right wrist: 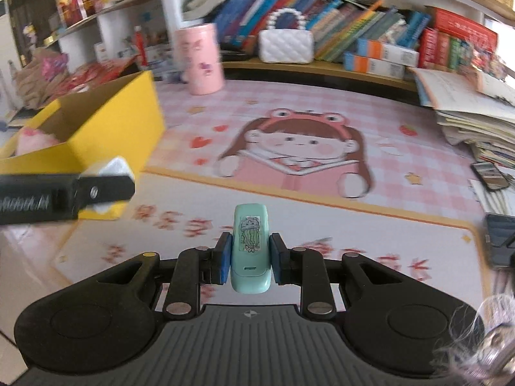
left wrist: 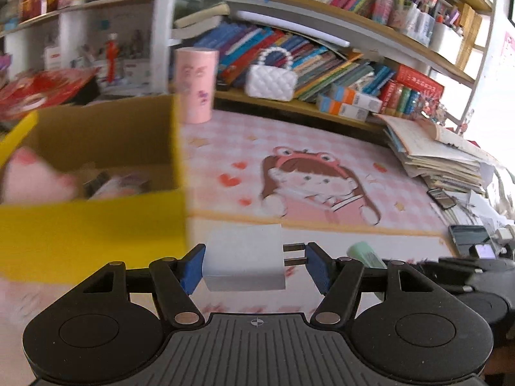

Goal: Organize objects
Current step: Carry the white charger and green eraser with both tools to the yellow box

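Note:
My left gripper [left wrist: 256,265] is shut on a white plug charger [left wrist: 241,254]: one blue pad presses its body and the other its two prongs. It hangs just right of the yellow cardboard box [left wrist: 96,225], which holds a pink plush toy [left wrist: 29,177] and other blurred items. My right gripper [right wrist: 251,257] is shut on a mint-green stapler-like object [right wrist: 250,244] with a sticker on top, above the pink cartoon desk mat [right wrist: 322,167]. In the right wrist view the left gripper [right wrist: 106,186] with the charger [right wrist: 116,165] sits at the box's [right wrist: 112,128] near corner.
A pink cylinder container [right wrist: 201,58] and a white quilted purse [right wrist: 286,45] stand at the back below the bookshelves. A stack of books and papers [right wrist: 476,112] fills the right side. A dark flat device [left wrist: 468,236] lies near the mat's right edge.

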A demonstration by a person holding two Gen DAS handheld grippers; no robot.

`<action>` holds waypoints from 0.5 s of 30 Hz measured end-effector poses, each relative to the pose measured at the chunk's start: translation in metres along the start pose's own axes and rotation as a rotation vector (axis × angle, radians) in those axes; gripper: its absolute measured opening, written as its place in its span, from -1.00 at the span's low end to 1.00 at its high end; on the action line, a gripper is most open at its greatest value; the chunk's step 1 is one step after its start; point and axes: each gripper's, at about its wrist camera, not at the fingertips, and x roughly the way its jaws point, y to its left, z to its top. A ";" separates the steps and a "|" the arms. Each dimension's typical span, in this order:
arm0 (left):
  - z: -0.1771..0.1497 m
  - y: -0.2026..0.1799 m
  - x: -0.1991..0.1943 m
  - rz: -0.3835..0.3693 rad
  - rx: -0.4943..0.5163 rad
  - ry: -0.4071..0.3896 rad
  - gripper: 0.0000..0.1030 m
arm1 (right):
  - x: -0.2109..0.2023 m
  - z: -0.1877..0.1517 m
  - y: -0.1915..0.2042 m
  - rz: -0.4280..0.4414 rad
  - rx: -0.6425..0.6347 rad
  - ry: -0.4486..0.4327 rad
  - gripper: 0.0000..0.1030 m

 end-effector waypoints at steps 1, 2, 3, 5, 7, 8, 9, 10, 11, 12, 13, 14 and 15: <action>-0.003 0.007 -0.006 0.009 -0.007 -0.002 0.27 | -0.001 0.000 0.011 0.011 -0.012 0.001 -0.55; -0.006 0.015 -0.013 0.022 -0.016 -0.008 0.27 | -0.002 -0.001 0.023 0.024 -0.030 0.001 -0.55; -0.009 0.022 -0.020 0.031 -0.023 -0.013 0.27 | -0.002 -0.001 0.033 0.034 -0.047 0.000 -0.55; -0.014 0.040 -0.034 0.054 -0.045 -0.027 0.27 | -0.004 -0.003 0.059 0.055 -0.096 -0.006 -0.55; -0.019 0.055 -0.046 0.072 -0.063 -0.035 0.27 | -0.007 -0.005 0.082 0.080 -0.135 -0.008 -0.55; -0.022 0.062 -0.052 0.082 -0.072 -0.037 0.27 | -0.008 -0.006 0.092 0.091 -0.150 -0.007 -0.55; -0.025 0.069 -0.057 0.092 -0.080 -0.039 0.27 | -0.009 -0.007 0.101 0.099 -0.163 -0.007 -0.55; -0.027 0.075 -0.062 0.099 -0.086 -0.041 0.27 | -0.010 -0.009 0.110 0.109 -0.176 -0.008 -0.55; -0.029 0.080 -0.067 0.104 -0.093 -0.043 0.27 | -0.011 -0.010 0.119 0.117 -0.185 -0.009 -0.55; -0.032 0.087 -0.072 0.110 -0.100 -0.047 0.27 | -0.012 -0.011 0.127 0.123 -0.191 -0.011 -0.55; -0.034 0.092 -0.077 0.115 -0.104 -0.051 0.27 | -0.014 -0.013 0.134 0.130 -0.197 -0.013 -0.55; -0.036 0.096 -0.081 0.119 -0.108 -0.056 0.27 | -0.015 -0.014 0.141 0.135 -0.202 -0.014 -0.55; -0.037 0.101 -0.086 0.123 -0.111 -0.062 0.27 | -0.016 -0.015 0.149 0.140 -0.205 -0.015 -0.55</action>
